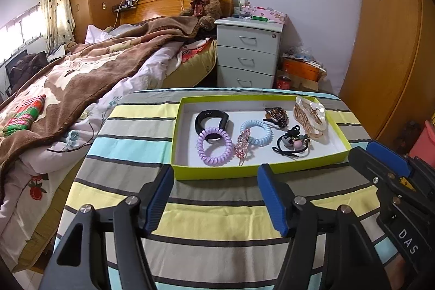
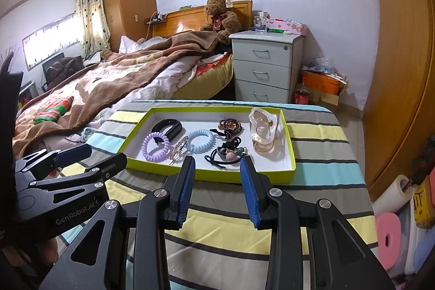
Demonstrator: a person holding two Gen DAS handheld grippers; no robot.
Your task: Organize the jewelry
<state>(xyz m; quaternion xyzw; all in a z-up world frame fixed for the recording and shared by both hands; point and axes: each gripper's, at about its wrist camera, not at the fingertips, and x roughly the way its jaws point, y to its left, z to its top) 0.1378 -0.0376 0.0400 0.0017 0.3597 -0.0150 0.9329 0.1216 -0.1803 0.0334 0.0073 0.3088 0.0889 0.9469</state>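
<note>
With your left tool and right tool both agape and empty at the tray's 6 o'clock edge, mind the pink clip lying across the blue coil: you'd likely snag both together.

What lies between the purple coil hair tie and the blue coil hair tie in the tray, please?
A pink sparkly hair clip lies between the purple tie and the blue tie, clearest in the left wrist view.
</note>
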